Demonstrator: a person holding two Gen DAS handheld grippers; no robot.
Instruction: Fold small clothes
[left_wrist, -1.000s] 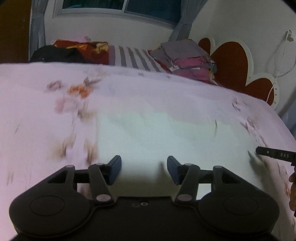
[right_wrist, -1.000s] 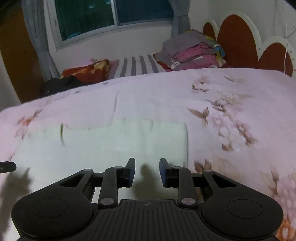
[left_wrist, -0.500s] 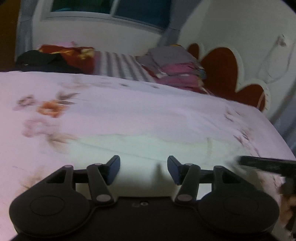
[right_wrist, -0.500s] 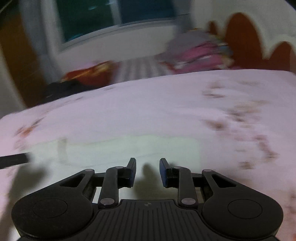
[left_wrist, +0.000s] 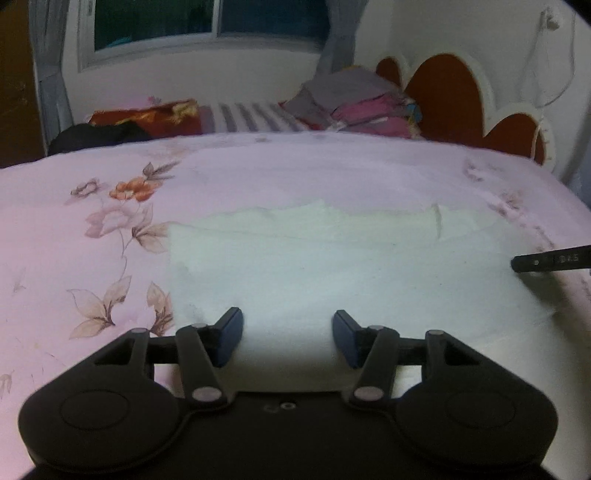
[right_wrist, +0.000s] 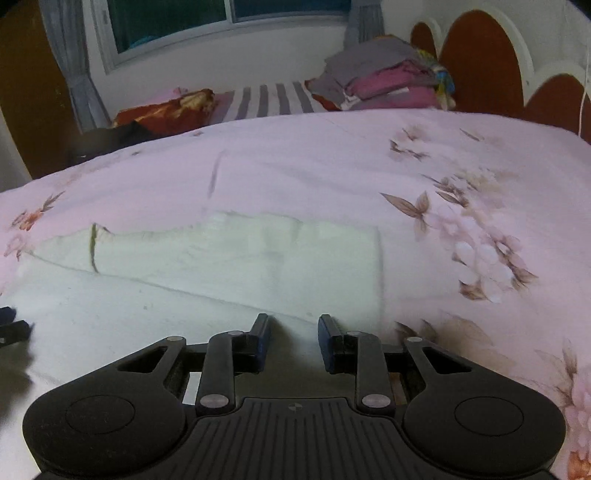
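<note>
Our left gripper (left_wrist: 287, 338) and right gripper (right_wrist: 293, 341), fingers apart and empty, hover at the near edge of the pale garment (left_wrist: 332, 266) lying lengthwise across mid-frame on the floral bed (left_wrist: 92, 258), roughly equally near.

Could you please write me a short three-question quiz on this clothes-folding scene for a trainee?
1. True or false: the left hand-held gripper is clamped on the pale garment.
2. Multiple choice: the pile of folded clothes sits (A) beside the garment, (B) at the far end of the bed near the red headboard, (C) on the floor.
3. Fill in: the garment lies on a pink bedspread printed with ____.

Key:
1. False; its jaws stand apart with nothing between them.
2. B.
3. Flowers. The right hand-held gripper is open as well, poised over the garment's near edge.
</note>
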